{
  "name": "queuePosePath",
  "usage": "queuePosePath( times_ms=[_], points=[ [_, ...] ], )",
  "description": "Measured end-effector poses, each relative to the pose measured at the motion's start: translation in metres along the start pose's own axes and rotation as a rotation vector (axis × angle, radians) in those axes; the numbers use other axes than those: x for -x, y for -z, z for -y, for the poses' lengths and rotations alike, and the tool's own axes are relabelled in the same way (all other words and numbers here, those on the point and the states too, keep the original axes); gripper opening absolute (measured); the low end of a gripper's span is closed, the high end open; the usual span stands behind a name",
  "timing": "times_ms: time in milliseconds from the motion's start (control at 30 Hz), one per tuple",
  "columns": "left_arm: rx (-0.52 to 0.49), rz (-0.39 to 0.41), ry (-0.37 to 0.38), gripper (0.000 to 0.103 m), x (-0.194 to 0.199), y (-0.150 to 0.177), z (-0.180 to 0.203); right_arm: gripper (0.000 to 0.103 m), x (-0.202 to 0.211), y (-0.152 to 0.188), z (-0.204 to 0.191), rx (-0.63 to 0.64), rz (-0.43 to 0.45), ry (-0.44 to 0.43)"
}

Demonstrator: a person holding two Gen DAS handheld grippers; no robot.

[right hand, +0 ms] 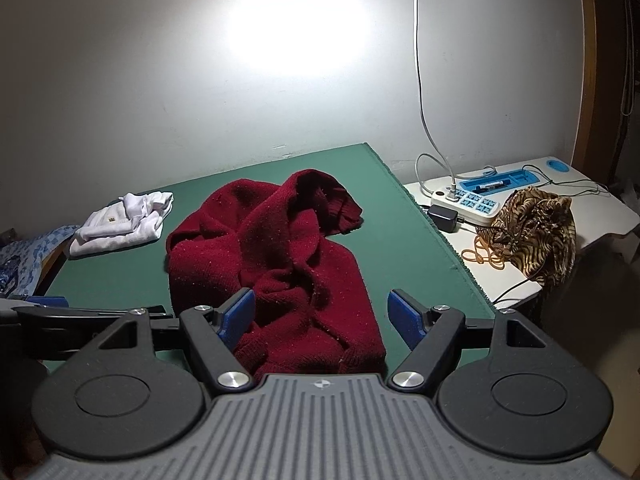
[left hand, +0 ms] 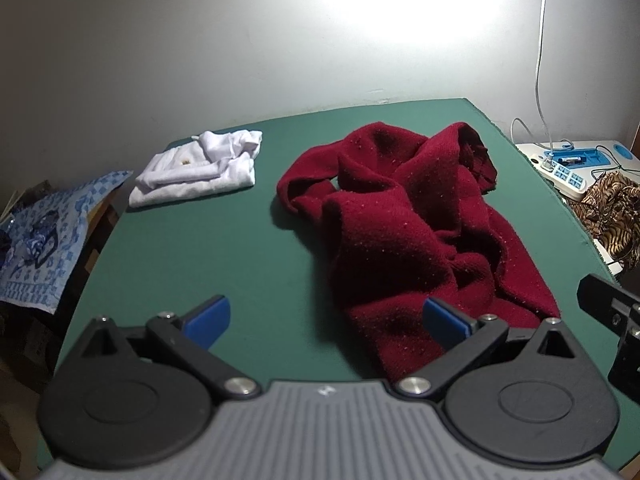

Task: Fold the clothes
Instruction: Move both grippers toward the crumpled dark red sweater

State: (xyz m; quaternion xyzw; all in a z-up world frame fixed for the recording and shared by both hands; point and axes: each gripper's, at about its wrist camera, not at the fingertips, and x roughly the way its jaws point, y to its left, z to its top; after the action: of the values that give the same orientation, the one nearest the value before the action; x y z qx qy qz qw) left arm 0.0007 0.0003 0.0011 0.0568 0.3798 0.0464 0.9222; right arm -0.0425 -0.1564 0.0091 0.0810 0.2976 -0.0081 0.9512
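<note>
A dark red knitted sweater (left hand: pixel 404 216) (right hand: pixel 276 256) lies crumpled on the green table (left hand: pixel 208 248) (right hand: pixel 116 272), right of the middle. A white garment (left hand: pixel 200 170) (right hand: pixel 120 224) lies folded at the far left. My left gripper (left hand: pixel 326 320) is open near the front edge, its right blue pad above the sweater's near hem, nothing between the fingers. My right gripper (right hand: pixel 322 314) is open too, hovering over the sweater's near end without holding it. Part of the right gripper's black body shows at the right edge of the left wrist view.
A blue patterned cloth (left hand: pixel 44 232) (right hand: pixel 16 260) hangs off the table's left side. To the right stands a white side table (right hand: pixel 516 276) with a power strip (right hand: pixel 466 200), cables, rubber bands (right hand: pixel 482 254) and a tiger-print cloth (left hand: pixel 612 212) (right hand: pixel 532 228). A wall runs behind.
</note>
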Motion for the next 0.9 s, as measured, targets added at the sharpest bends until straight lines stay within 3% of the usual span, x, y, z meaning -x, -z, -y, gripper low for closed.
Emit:
queuePosePath(
  times_ms=[900],
  points=[
    [-0.050, -0.032, 0.047, 0.102, -0.011, -0.024, -0.021, 0.077, -0.007, 0.016, -0.044, 0.010, -0.022, 0.087]
  ],
)
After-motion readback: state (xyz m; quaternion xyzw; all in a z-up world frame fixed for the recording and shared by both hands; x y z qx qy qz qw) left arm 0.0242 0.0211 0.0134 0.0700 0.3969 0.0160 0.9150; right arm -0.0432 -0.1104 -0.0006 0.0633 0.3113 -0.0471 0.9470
